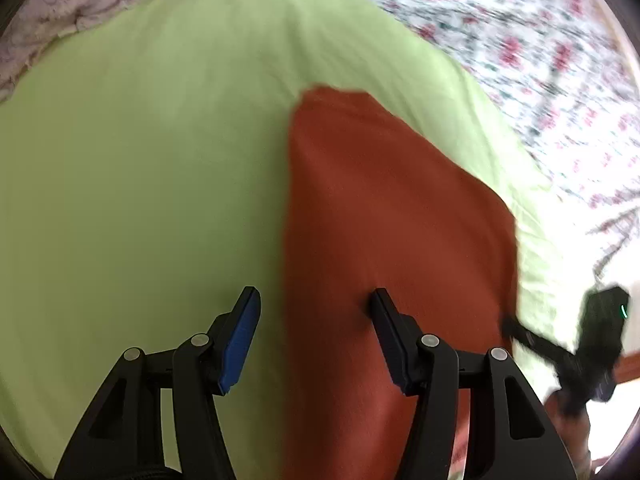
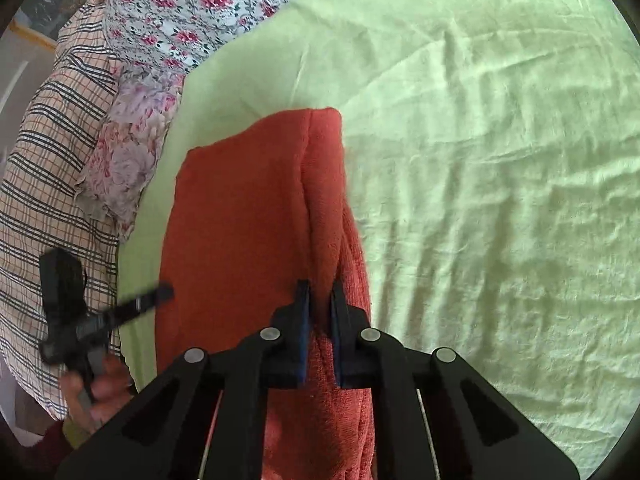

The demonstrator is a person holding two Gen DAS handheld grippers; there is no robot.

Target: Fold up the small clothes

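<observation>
An orange-red cloth (image 1: 392, 220) lies on a light green sheet (image 1: 140, 160). In the left wrist view my left gripper (image 1: 314, 300) is open, its jaws straddling the cloth's left edge, one finger over the sheet and one over the cloth. In the right wrist view my right gripper (image 2: 320, 292) is shut on the cloth (image 2: 248, 220), pinching a raised fold along its right edge. The left gripper (image 2: 160, 292) shows at the cloth's left side. The right gripper (image 1: 510, 326) shows blurred at the cloth's right edge.
The green sheet (image 2: 500, 180) covers a bed and is wrinkled to the right. A floral cover (image 1: 540, 48) lies beyond it. A plaid cloth (image 2: 52, 160) and a floral pillow (image 2: 128, 152) sit at the left in the right wrist view.
</observation>
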